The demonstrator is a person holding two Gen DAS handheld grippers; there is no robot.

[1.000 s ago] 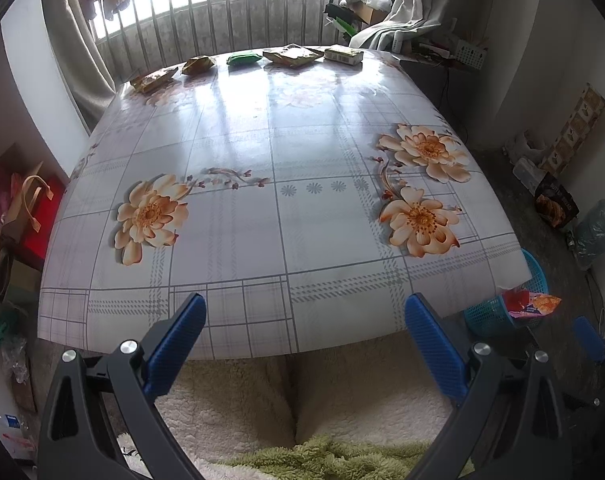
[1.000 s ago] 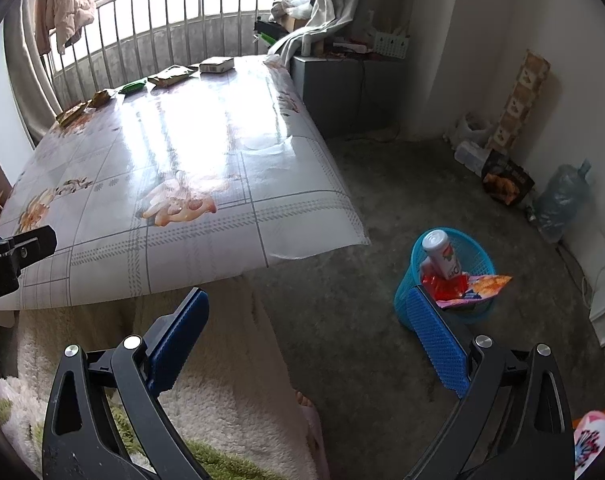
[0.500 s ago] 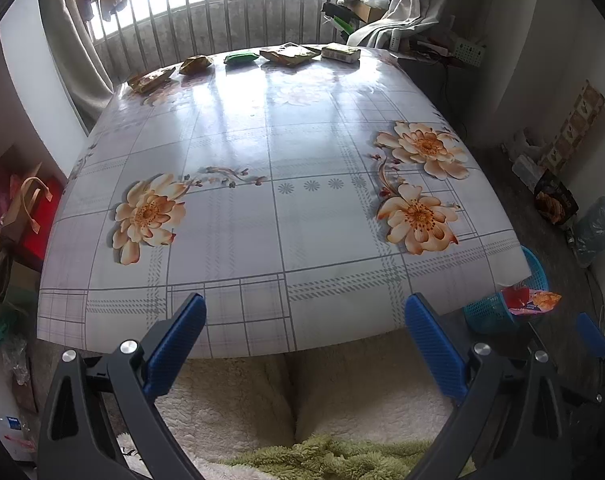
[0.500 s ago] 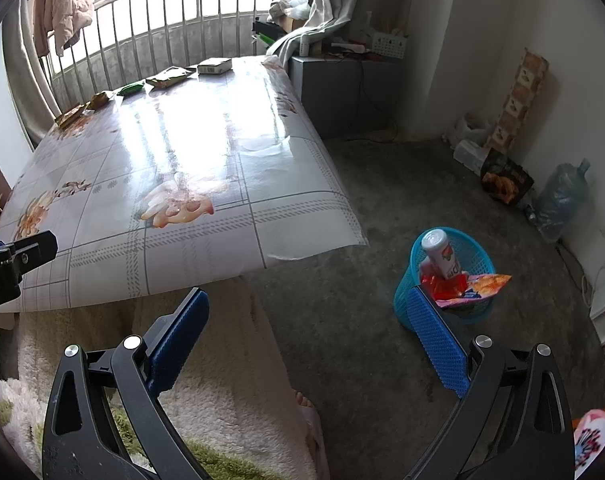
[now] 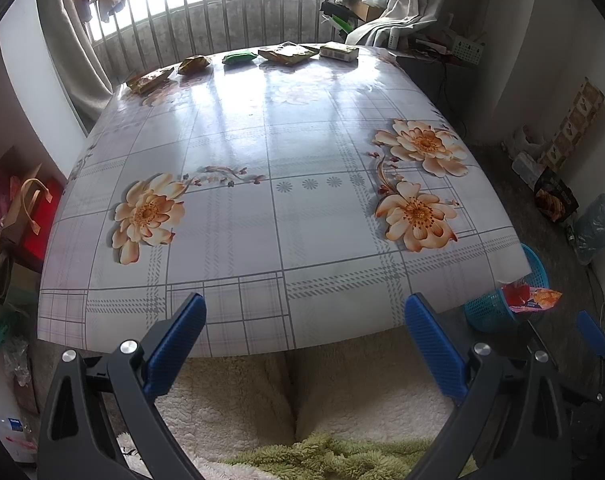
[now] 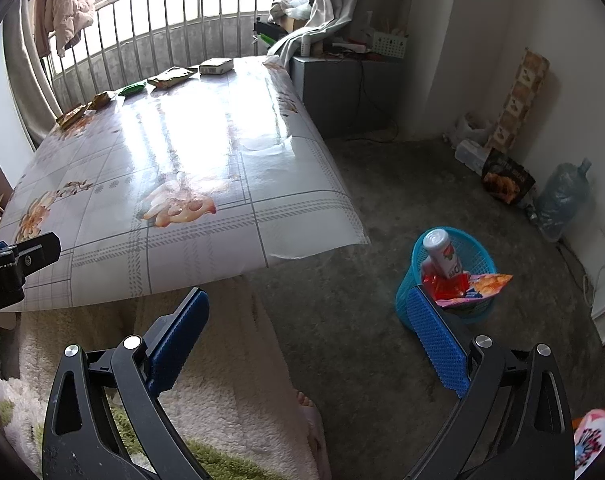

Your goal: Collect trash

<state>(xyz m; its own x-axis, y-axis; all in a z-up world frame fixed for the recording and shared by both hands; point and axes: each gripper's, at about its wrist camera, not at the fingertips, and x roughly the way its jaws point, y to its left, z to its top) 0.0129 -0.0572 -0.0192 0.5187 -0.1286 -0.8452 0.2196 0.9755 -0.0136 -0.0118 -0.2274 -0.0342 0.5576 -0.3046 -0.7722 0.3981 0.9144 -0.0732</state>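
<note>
My left tongs (image 5: pixel 304 322) hang spread wide and empty over the near edge of the desk (image 5: pixel 286 152). My right tongs (image 6: pixel 308 316) are just as wide and hold nothing, off the desk's near right corner above the floor (image 6: pixel 382 200). Five wrappers and packets (image 5: pixel 288 54) line the desk's far edge, their labels too small to read. The blue basket (image 6: pixel 478 308) stands on the floor near that right corner, half hidden by the desk in the left view. It holds a bottle (image 6: pixel 442 254) and crumpled wrappers (image 6: pixel 472 286).
</note>
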